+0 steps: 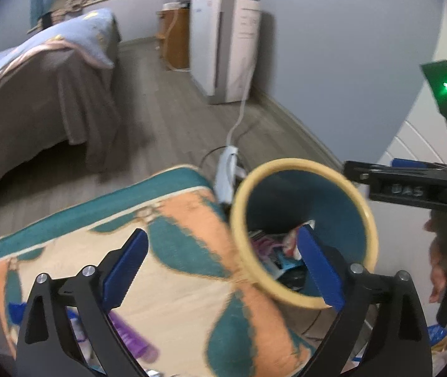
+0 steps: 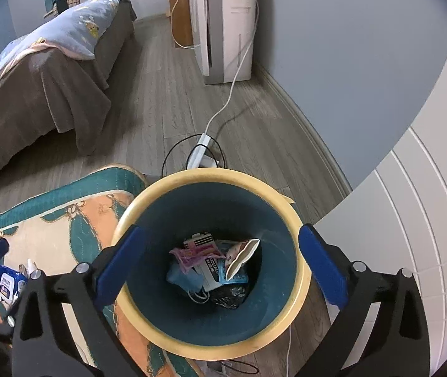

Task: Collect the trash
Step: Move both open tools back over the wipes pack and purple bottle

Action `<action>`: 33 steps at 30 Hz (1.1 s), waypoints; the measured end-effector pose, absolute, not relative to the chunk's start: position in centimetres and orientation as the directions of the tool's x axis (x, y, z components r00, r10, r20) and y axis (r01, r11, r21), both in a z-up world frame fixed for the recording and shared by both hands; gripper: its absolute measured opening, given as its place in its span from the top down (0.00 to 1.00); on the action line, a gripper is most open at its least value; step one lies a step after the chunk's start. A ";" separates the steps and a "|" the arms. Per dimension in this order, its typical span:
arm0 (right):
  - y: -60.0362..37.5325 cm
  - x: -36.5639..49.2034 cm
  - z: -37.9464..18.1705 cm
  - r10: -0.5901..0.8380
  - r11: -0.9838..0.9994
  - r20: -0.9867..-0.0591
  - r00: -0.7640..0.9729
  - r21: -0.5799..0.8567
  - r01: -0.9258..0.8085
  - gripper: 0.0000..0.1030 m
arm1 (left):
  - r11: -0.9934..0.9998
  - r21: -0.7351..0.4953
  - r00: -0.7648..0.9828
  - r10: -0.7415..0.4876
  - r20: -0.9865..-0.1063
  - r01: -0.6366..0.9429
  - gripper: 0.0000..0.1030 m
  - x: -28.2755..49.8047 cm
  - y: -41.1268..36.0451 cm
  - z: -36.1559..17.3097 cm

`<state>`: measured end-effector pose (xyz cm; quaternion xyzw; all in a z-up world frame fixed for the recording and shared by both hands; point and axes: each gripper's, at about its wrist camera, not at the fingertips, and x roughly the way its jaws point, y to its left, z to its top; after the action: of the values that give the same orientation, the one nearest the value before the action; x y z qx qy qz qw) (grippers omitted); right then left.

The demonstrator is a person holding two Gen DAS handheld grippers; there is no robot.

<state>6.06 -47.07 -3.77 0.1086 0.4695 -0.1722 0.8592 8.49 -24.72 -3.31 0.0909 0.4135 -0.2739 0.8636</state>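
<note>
Right gripper [image 2: 220,264]: jaws spread wide, nothing between the blue pads, hanging straight over the mouth of the bin; one pad sits over the rim at 9 o'clock, the other over the rim at 3 o'clock.
Left gripper [image 1: 220,270]: also gaping, empty; its left pad hovers above the cushion, its right pad overlaps the bin's opening at about 4 o'clock of the rim.
Trash bin [image 2: 298,286]: round, cream rim, teal inside, standing upright on the wooden floor [image 2: 160,100], pressed against the cushion on its 9 o'clock side.
Bin contents: and there's the haul at the bottom! A pink wrapper [image 2: 192,256], a blue face mask [image 2: 182,278] at 8 o'clock of the pile, a white-and-black carton [image 2: 210,268] in the middle, an opened white pouch [image 2: 242,256] at 2 o'clock, a crumpled black bag [image 2: 231,293] at 5 o'clock. All lying loose, overlapping.
Cushion [image 2: 57,238]: teal, orange and cream pattern, left of the bin, touching it.
Wipes pack [image 2: 8,282]: blue and white, lying on the cushion at its 8 o'clock edge.
Purple item [image 1: 132,336]: on the cushion under the left gripper, blurred, cannot tell what it is.
Power strip [image 2: 199,152]: white, on the floor just past the bin at 12 o'clock, cables looping around it.
Person's hand [image 1: 446,267]: seen from the left wrist at 3 o'clock, gripping the right gripper's handle.
</note>
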 end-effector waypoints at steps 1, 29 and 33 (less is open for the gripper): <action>-46.8 6.2 -3.7 -0.193 0.919 -0.845 0.498 0.022 0.394 0.06 | 0.840 -0.066 0.511 -0.389 -0.766 0.539 0.08 8.7 -24.1 -3.3; -30.8 9.2 -2.4 0.042 0.994 -0.851 0.524 0.089 0.064 0.06 | 0.987 -0.064 0.611 -0.143 -0.779 0.150 0.06 8.6 0.7 -1.0; -27.3 9.6 -3.1 0.106 0.993 -0.864 0.492 0.113 -0.015 0.06 | 0.990 -0.011 0.602 -0.093 -0.793 0.138 0.06 9.2 1.9 -1.8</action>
<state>9.61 -27.35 -3.09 0.0452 0.5029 0.0351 0.8624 9.15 1.95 -1.77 0.0255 0.4413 -0.0643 0.8947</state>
